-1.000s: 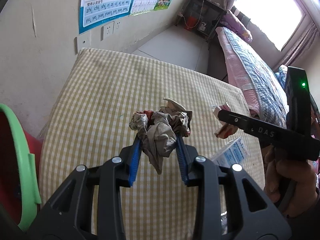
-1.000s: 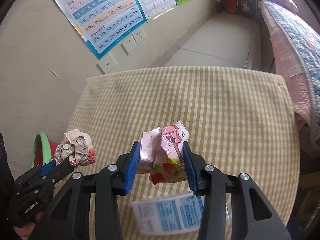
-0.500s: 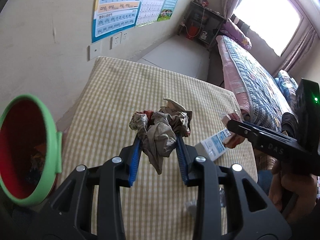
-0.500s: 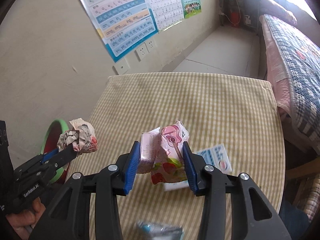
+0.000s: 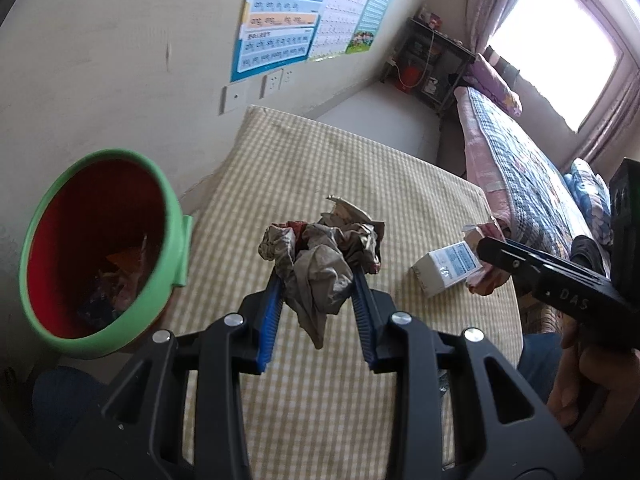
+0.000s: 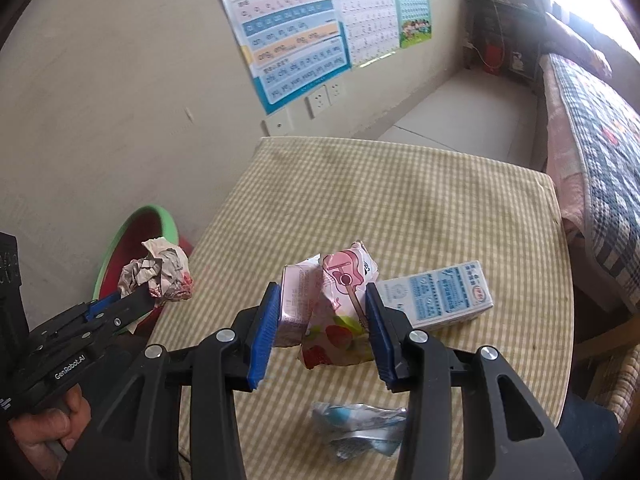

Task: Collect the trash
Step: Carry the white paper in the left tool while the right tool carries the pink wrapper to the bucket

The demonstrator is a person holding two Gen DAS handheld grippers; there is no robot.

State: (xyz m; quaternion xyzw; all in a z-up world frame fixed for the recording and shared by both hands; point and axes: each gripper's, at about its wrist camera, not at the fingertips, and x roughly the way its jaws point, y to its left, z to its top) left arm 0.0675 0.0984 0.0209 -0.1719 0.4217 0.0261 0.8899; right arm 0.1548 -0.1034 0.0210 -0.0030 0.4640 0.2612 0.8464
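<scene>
While the left gripper [image 5: 318, 270] pinches a crumpled paper wad [image 5: 320, 256] at centre frame, the green-rimmed bin [image 5: 96, 256] sits at left, beside the table [image 5: 360, 168]; letting go here would likely drop the wad onto the checked cloth, not into the bin.

From the right wrist, the right gripper [image 6: 320, 312] clamps pink snack wrappers [image 6: 336, 300] at centre; two loose pieces could slip apart in transit. A milk carton [image 6: 440, 296] and blue wrapper [image 6: 360, 428] lie on the table, lower right.
</scene>
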